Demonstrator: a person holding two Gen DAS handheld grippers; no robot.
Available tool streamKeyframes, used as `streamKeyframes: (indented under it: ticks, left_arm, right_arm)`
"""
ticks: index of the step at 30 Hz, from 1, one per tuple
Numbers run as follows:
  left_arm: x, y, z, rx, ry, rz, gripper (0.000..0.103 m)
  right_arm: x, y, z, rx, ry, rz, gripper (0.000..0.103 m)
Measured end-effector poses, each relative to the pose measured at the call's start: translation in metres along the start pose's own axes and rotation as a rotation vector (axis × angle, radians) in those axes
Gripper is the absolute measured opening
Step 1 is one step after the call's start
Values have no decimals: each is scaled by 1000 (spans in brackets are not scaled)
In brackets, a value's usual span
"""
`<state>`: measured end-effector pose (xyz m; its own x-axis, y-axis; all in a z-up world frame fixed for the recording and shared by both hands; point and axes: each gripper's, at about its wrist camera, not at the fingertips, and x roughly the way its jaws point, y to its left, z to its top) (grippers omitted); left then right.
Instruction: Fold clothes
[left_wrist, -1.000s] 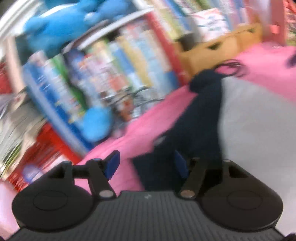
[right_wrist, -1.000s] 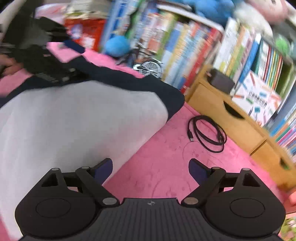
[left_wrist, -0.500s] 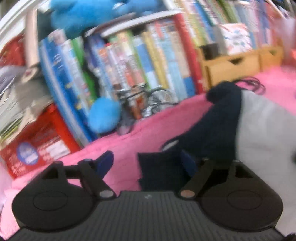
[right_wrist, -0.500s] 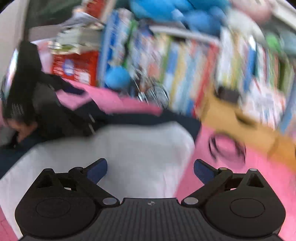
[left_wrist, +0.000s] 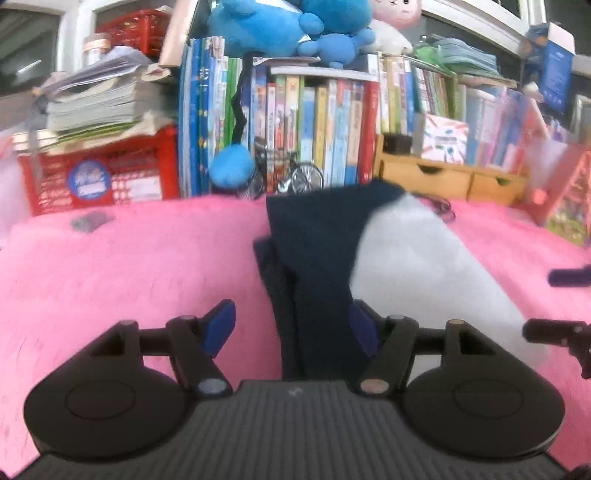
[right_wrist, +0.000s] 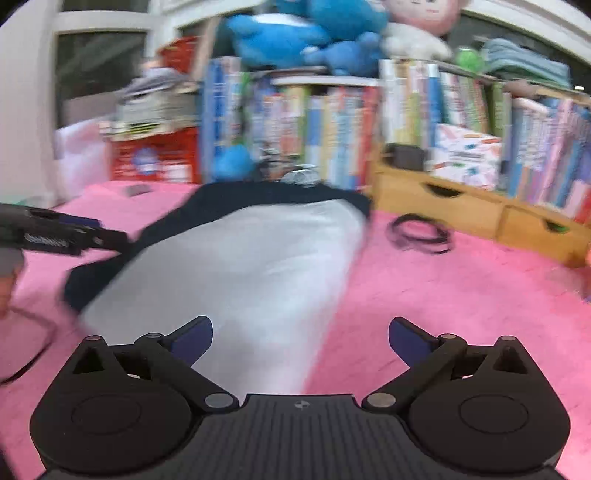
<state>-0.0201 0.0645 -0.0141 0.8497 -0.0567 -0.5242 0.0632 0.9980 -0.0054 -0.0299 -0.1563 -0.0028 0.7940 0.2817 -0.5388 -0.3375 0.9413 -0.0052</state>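
A garment with a light grey body (right_wrist: 251, 266) and navy sleeves lies flat on a pink blanket (left_wrist: 110, 266). One navy sleeve (left_wrist: 317, 266) is folded along the body's left side. My left gripper (left_wrist: 291, 326) hovers over that sleeve, its jaws closing. The cloth lies between them and the left pad (left_wrist: 218, 326) stands clear over the pink, so nothing is gripped. My right gripper (right_wrist: 301, 339) is wide open low over the body's right edge, holding nothing. The left gripper (right_wrist: 55, 232) also shows at the left edge of the right wrist view.
Packed bookshelves (left_wrist: 314, 125) with plush toys on top close off the far side. A wooden drawer box (right_wrist: 461, 210) stands at the back right with a coiled black cable (right_wrist: 419, 234) before it. A blue plush ball (left_wrist: 231, 166), a toy bicycle (left_wrist: 295, 179) and a red box (left_wrist: 99, 173) line the back.
Both views have rolled to level. The left gripper has drawn back along the navy sleeve. The right gripper has opened wider and shifted from the pink blanket over the garment's right edge.
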Motion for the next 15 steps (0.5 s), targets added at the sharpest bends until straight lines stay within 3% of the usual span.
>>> streamKeyframes:
  ticks: [5, 11, 15]
  left_arm:
    - [-12, -29, -18, 97, 65, 82, 69]
    - [-7, -46, -32, 107, 168, 88, 74]
    - [-4, -46, -35, 110, 170, 104, 78]
  right_arm:
    - [-7, 39, -25, -83, 34, -1, 103]
    - [-3, 59, -38, -50, 50, -30, 103]
    - [0, 55, -43, -27, 48, -66, 103]
